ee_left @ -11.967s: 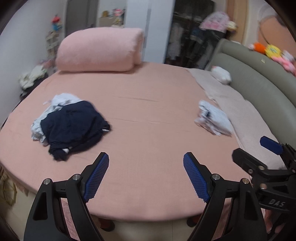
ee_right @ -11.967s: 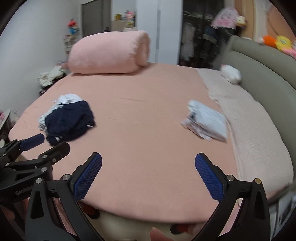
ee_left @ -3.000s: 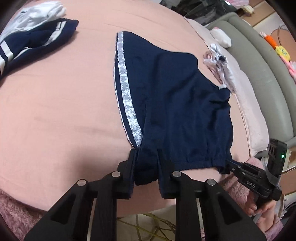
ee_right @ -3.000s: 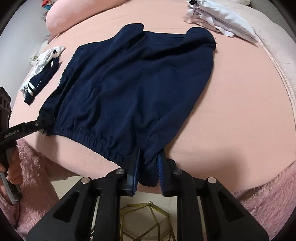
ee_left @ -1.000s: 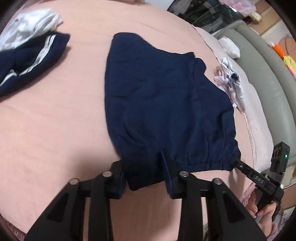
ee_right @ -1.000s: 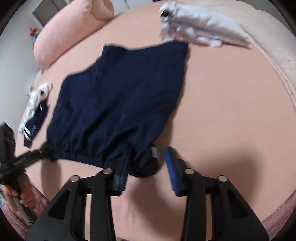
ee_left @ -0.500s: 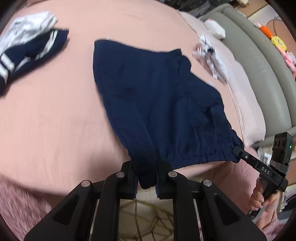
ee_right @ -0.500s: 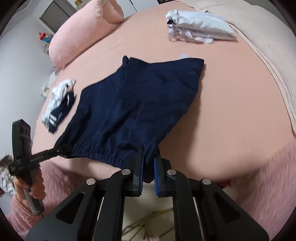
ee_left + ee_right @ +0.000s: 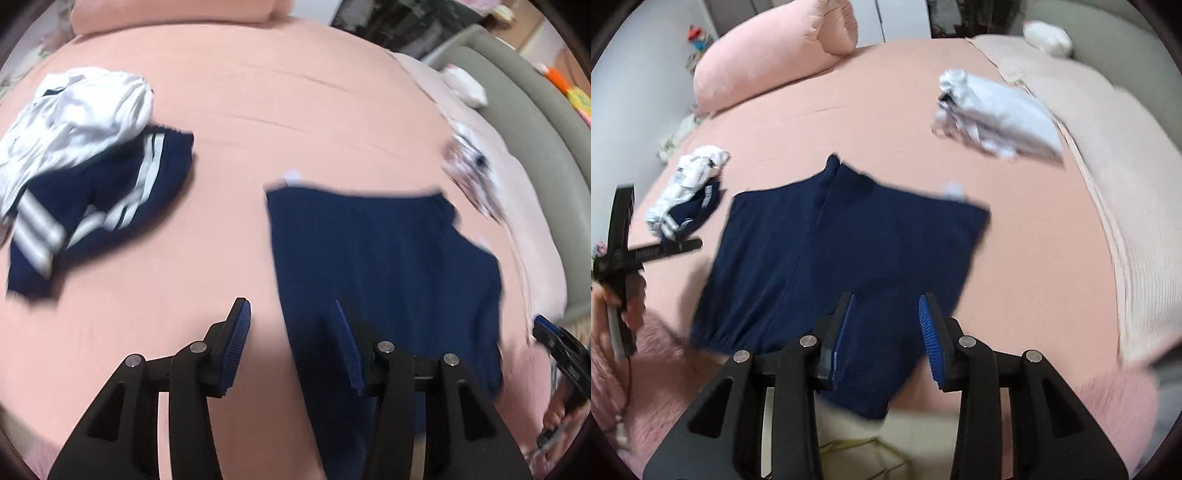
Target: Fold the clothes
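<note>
Navy shorts [image 9: 384, 258] lie spread flat on the pink bed [image 9: 280, 103], their elastic waistband [image 9: 713, 338] hanging over the near edge. My left gripper [image 9: 291, 332] hovers over the shorts' left edge; its jaws are opening and the pads press on nothing. My right gripper [image 9: 886, 332] hangs above the waistband's right corner, jaws also opening, with the cloth below them and free of the pads. In the right wrist view the left gripper [image 9: 696, 244] shows from the side, held by a hand [image 9: 613, 299].
A heap of white and striped navy clothes [image 9: 85, 166] lies at the left. A folded white stack [image 9: 993, 118] sits at the right beside a beige blanket [image 9: 1108, 166]. A rolled pink duvet [image 9: 768, 55] lies at the back, with a grey headboard [image 9: 517, 103] on the right.
Both grippers were shut on the waistband corners half a second ago; now both have let go and opened. The shorts have dropped flat onto the bed, and both grippers have risen.
</note>
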{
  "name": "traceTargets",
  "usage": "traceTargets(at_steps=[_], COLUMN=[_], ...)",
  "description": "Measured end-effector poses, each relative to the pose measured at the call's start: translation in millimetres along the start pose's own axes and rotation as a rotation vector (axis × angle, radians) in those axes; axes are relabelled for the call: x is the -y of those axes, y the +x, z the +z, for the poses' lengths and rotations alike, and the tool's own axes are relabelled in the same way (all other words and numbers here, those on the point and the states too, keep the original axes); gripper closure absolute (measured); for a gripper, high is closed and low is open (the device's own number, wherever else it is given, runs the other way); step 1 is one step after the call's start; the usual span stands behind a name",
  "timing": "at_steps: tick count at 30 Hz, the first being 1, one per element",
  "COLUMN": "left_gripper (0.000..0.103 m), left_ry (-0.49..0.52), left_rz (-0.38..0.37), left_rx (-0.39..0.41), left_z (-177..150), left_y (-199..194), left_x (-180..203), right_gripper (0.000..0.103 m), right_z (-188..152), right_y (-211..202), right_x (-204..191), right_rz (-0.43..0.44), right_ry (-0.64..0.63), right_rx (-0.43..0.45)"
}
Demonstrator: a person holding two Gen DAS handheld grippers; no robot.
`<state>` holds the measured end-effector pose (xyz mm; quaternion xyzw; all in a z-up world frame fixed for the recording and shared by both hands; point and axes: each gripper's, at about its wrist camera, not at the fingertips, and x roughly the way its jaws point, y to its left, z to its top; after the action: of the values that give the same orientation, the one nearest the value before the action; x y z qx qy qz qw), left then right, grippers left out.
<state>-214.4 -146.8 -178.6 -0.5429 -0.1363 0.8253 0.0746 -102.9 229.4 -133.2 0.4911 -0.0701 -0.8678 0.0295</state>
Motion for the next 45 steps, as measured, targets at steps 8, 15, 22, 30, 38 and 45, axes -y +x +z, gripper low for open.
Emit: traceTargets(at_steps=[8, 15, 22, 30, 38, 45], left_gripper=[0.057, 0.086, 0.092, 0.076, 0.072, 0.091], left_ry=[-0.051, -0.053, -0.045, -0.09, 0.009, 0.063], left_rz=[-0.016, -0.067, 0.05, 0.019, 0.026, 0.061], left_rx=[0.022, 0.065, 0.047, 0.01, -0.033, 0.043], left_z=[57.1, 64.9, 59.9, 57.1, 48.8, 61.2], left_y=[57.8, 63.4, 46.2, 37.1, 36.1, 29.4], left_x=[-9.6, -10.1, -29.5, -37.6, -26.4, -18.1], right_gripper=[0.067, 0.067, 0.066, 0.064, 0.062, 0.097], right_z=[91.6, 124.3, 128.0, 133.3, 127.8, 139.7], right_y=[82.8, 153.0, 178.3, 144.5, 186.2, 184.3], right_x=[-49.7, -64.8, -59.9, -68.5, -91.5, -91.3], right_rz=[0.005, -0.065, -0.131, -0.032, 0.033, 0.004], right_ry=[-0.126, -0.188, -0.179, -0.213, -0.296, -0.324], right_rx=[0.014, -0.067, -0.103, -0.028, -0.168, -0.076])
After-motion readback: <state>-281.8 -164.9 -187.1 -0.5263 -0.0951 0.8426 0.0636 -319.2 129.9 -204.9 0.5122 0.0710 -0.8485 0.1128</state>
